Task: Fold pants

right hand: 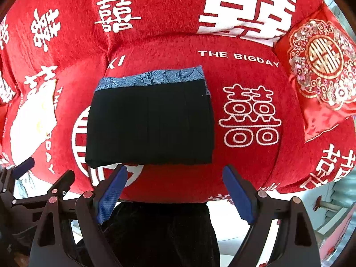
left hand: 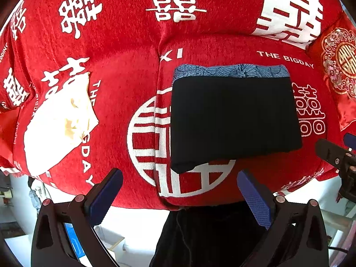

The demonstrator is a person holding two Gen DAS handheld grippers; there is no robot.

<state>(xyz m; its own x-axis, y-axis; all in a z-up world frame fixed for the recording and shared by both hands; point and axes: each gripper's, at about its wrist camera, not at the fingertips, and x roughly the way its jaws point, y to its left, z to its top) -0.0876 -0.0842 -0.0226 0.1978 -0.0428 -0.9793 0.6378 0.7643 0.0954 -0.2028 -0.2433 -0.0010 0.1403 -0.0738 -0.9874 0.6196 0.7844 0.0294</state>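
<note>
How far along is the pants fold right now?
Done, it seems: the black pants lie as a compact folded rectangle on the red sofa cover, over a blue patterned cloth. In hand: nothing; the left gripper and right gripper are both open and short of the pants. Left: probably nothing, maybe straightening the slightly uneven near-left corner.

Pants lie folded on the sofa seat, just ahead of my left gripper and a bit to its right. From the right gripper they sit ahead, slightly left. Waistband end is at the far side, twd the backrest. Cushion far right of both tools, against the backrest. Paper on the seat, well left of the pants. Both grippers are off the front edge, side by side, nothing betw the fingers.
</note>
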